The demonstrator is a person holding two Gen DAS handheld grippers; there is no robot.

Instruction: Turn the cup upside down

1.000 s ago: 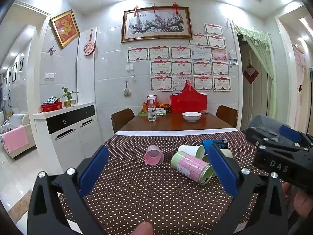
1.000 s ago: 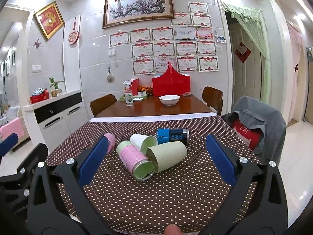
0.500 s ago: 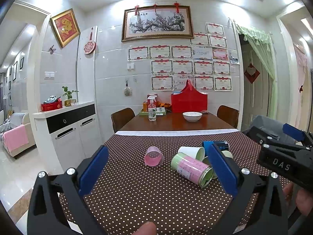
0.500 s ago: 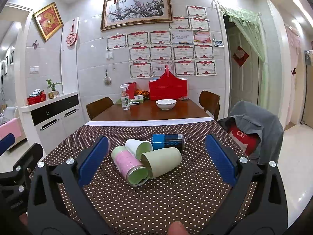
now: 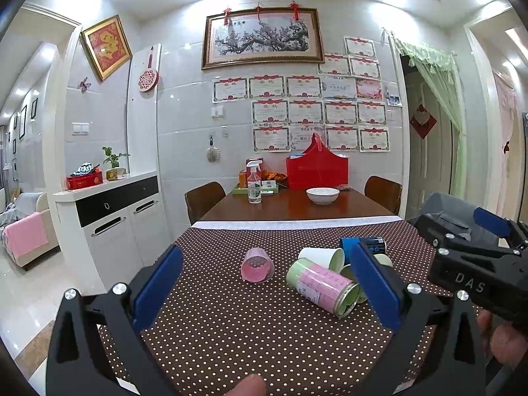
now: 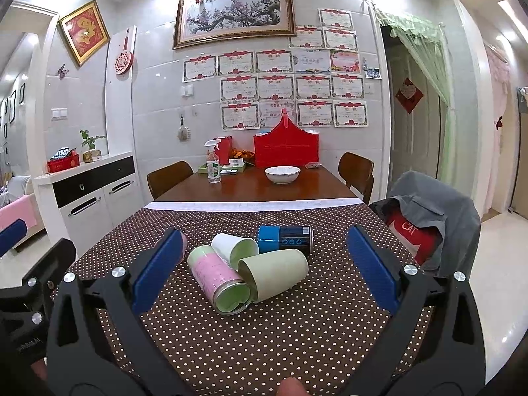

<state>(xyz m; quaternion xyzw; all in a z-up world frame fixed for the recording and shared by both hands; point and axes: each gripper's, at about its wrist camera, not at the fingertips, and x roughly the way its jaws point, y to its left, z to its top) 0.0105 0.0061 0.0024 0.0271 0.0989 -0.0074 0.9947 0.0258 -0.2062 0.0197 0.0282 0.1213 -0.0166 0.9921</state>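
Observation:
Several cups lie on their sides on the brown dotted tablecloth (image 5: 231, 330). A pink cup (image 5: 257, 265) lies alone, left of the cluster. The cluster holds a pink-and-green cup (image 6: 219, 279), a white cup (image 6: 234, 250), a pale green cup (image 6: 274, 272) and a blue-and-black can-shaped cup (image 6: 285, 237). My left gripper (image 5: 264, 287) hangs open above the near table, holding nothing, short of the pink cup. My right gripper (image 6: 264, 264) is open too, framing the cluster from the near side without touching it.
Beyond the cloth, the wooden table (image 6: 257, 191) carries a white bowl (image 6: 282, 174), a spray bottle (image 6: 213, 166) and a red box (image 6: 287, 147). A chair draped with a grey jacket (image 6: 432, 217) stands at the right, a white cabinet (image 5: 115, 217) at the left.
Both grippers have lifted slightly and stayed open. The cups have not moved.

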